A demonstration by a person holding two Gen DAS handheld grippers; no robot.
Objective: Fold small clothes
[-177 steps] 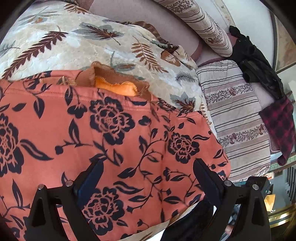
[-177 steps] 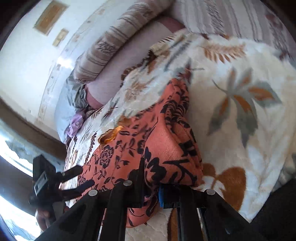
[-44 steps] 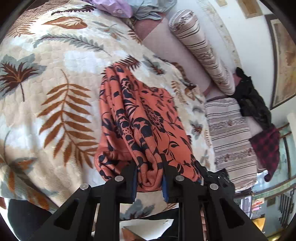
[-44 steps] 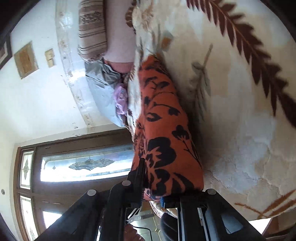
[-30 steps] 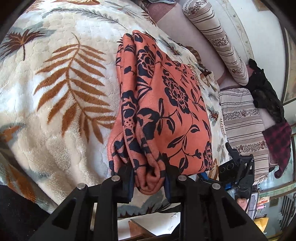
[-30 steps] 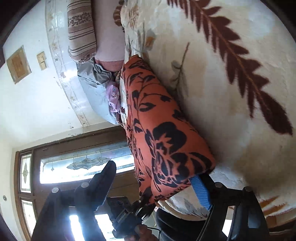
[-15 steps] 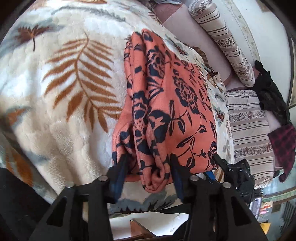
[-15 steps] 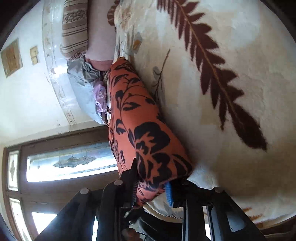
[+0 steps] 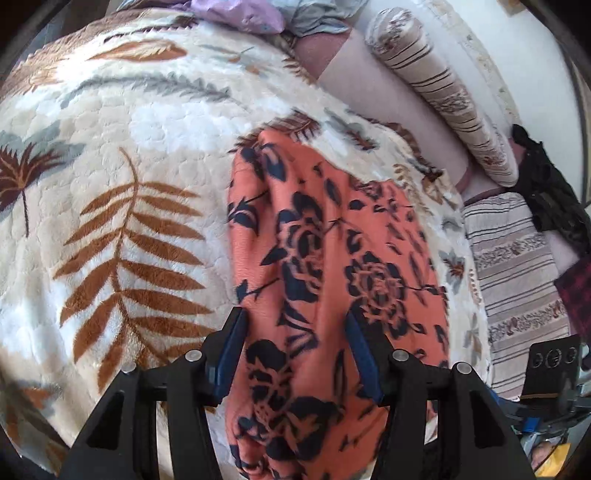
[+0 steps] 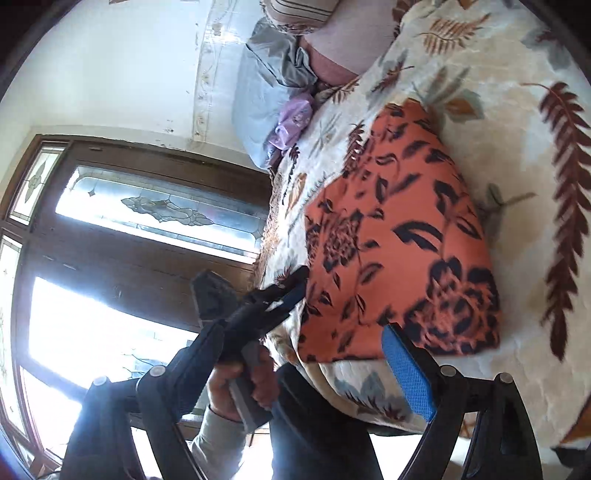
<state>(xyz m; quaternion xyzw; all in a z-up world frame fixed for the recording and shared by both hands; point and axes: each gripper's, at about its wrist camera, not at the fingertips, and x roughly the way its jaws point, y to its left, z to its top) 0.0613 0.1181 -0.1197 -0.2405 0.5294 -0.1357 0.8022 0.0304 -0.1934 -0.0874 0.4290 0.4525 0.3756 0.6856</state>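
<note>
An orange garment with dark floral print [image 9: 325,266] lies folded into a long bundle on the leaf-patterned blanket [image 9: 122,184]. My left gripper [image 9: 297,350] is open, its blue-padded fingers [image 9: 231,347] straddling the garment's near end without pinching it. In the right wrist view the garment [image 10: 402,243] lies flat near the blanket's edge. My right gripper [image 10: 306,373] is open wide and pulled back from the garment's near edge. The left gripper [image 10: 284,291] shows there too, at the garment's left side.
A striped bolster [image 9: 443,92] and a striped cushion [image 9: 517,280] lie at the back right. Black clothing [image 9: 554,195] and a plaid cloth [image 9: 576,291] sit at the far right. Purple and grey clothes [image 9: 258,14] lie at the top. A window [image 10: 110,229] is behind the bed.
Both grippers have opened and let go of the folded garment, which now rests on the blanket. The right gripper has drawn back from it.
</note>
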